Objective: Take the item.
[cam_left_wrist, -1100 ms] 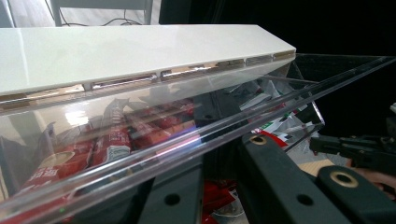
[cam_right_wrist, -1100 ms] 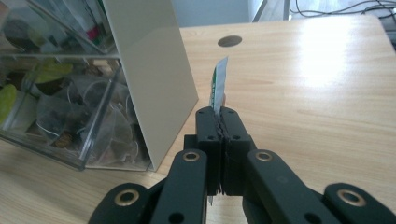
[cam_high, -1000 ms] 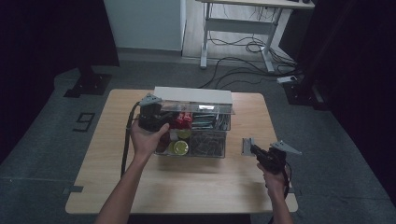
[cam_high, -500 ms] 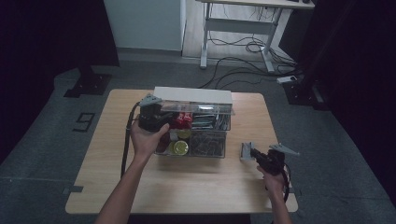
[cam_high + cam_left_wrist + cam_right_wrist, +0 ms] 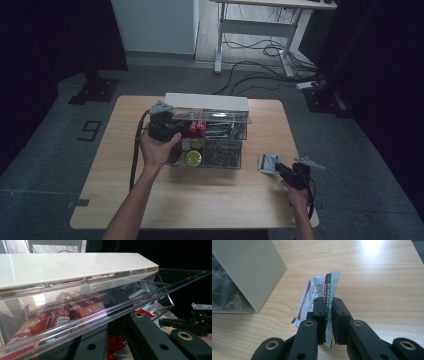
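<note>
A clear compartment box (image 5: 222, 156) stands mid-table, its clear lid (image 5: 75, 302) with a white back strip (image 5: 206, 101) tilted up. My left gripper (image 5: 179, 126) is at the box's left end, shut on the lid's front edge (image 5: 117, 325). Red sachets (image 5: 58, 317) lie under the lid. My right gripper (image 5: 276, 166) is low over the table to the right of the box. Its jaws have just been opening. A white sachet with red and green print (image 5: 322, 286) stands between them (image 5: 327, 302), loose, its lower edge near the wood.
The box holds red packets (image 5: 192, 129), yellowish round items (image 5: 192, 158) and grey packets (image 5: 220, 130). The box's right wall (image 5: 244, 267) stands close to the left of the sachet. Bare wood (image 5: 200, 200) runs along the table's front. The right gripper (image 5: 190, 322) also shows beyond the lid.
The right hand has sunk toward the table with the sachet. The left hand and the lid have stayed put.
</note>
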Action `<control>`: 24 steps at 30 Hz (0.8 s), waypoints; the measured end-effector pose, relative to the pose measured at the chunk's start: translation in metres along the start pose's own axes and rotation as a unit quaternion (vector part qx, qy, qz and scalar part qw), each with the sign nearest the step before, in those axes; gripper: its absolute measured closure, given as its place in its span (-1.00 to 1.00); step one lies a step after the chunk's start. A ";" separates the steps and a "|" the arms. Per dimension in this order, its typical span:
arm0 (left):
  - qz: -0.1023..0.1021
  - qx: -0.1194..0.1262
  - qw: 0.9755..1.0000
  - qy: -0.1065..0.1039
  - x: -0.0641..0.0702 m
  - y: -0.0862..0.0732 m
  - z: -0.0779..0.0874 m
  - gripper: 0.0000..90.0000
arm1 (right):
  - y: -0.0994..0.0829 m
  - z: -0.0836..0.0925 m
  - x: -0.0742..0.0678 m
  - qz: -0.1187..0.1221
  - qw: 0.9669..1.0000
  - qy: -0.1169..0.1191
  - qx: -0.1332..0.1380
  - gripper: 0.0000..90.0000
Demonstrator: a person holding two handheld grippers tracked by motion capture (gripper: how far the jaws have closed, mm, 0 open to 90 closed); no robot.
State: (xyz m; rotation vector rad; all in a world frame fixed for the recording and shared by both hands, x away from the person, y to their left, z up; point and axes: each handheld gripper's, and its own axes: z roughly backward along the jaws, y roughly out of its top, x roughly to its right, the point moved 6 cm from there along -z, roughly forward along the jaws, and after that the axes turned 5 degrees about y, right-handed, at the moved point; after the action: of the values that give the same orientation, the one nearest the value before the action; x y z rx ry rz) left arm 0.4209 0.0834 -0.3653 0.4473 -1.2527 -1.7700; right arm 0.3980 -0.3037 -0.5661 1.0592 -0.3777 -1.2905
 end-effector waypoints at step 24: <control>0.001 0.001 1.000 -0.001 0.001 -0.001 0.000 0.97 | 0.002 0.003 -0.006 0.016 0.999 -0.034 0.003 0.31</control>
State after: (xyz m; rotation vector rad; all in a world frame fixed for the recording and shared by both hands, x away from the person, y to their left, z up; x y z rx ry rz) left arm 0.4199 0.0830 -0.3663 0.4459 -1.2551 -1.7679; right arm 0.3952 -0.2997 -0.5617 1.0128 -0.4475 -1.2996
